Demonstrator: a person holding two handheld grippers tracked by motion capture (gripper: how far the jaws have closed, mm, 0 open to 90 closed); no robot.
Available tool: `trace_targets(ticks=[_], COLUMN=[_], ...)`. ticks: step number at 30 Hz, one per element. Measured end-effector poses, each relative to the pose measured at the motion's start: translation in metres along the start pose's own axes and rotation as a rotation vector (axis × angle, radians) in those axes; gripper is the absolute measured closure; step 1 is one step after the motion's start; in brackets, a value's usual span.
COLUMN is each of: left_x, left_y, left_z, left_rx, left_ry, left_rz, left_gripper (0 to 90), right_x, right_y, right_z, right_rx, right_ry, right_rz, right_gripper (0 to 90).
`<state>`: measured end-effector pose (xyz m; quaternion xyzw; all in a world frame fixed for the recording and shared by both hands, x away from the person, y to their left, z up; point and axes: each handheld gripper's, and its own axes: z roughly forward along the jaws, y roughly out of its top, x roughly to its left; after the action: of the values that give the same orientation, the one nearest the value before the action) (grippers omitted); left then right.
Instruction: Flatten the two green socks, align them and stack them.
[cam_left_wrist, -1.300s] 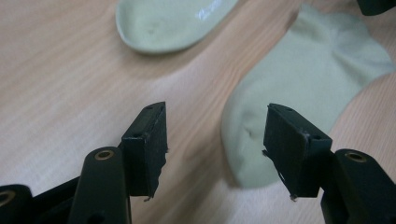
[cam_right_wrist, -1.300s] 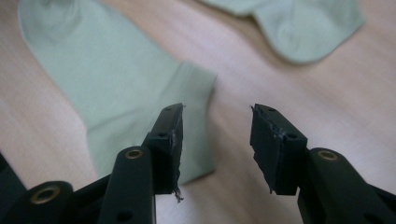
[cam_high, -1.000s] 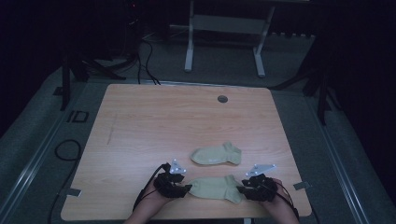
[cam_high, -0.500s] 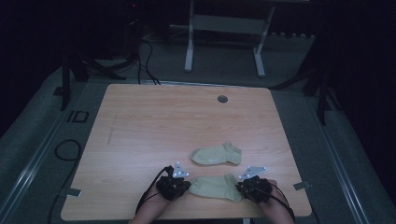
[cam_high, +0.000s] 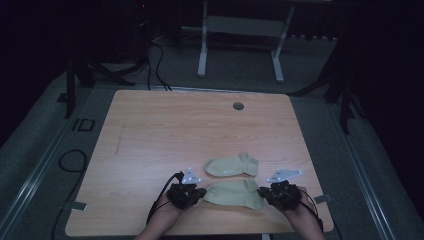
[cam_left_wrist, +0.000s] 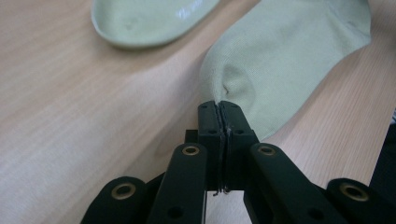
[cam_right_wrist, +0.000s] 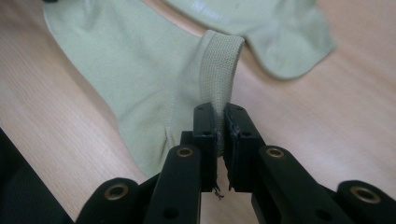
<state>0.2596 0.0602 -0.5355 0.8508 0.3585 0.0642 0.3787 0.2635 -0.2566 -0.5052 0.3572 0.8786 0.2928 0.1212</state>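
Near sock (cam_high: 234, 194) lay at worktop (cam_high: 150, 140) front edge, beside far sock (cam_high: 231, 165) | left claw (cam_left_wrist: 219, 109) clenched on toe | right claw (cam_right_wrist: 219, 114) clenched on ribbed cuff | looked light, limp, droopy; both ends seemed best for lifting it flat

High view overlooks the table (cam_high: 150, 130); gripper views (close-up) share its near edge.

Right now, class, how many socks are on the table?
2. The near sock lies by the front edge, pinched at both ends; the far sock lies just behind it.
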Motion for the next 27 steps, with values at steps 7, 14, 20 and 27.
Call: trace_targets(ticks=[7,14,20,27], left_x=[0.013,0.021,0.024,0.034], left_y=[0.025,0.052,0.067,0.064], left_z=[-0.008,-0.013,-0.007,0.01], left_rx=[-0.019,-0.012,-0.018,0.007], left_ry=[0.059,0.133,0.168,0.163], left_rz=[0.009,0.039,0.049,0.014], left_gripper=[88.1,88.1,88.1,88.1], right_x=[-0.02,-0.038,-0.058,-0.073], right_y=[0.024,0.051,0.073,0.077], right_z=[-0.006,0.0,0.004,0.018], right_rx=[-0.028,-0.028,-0.012,0.003], right_ry=[-0.007,-0.027,-0.047,-0.04], right_rz=[-0.003,0.004,0.017,0.047], right_gripper=[83.8,83.8,83.6,83.5])
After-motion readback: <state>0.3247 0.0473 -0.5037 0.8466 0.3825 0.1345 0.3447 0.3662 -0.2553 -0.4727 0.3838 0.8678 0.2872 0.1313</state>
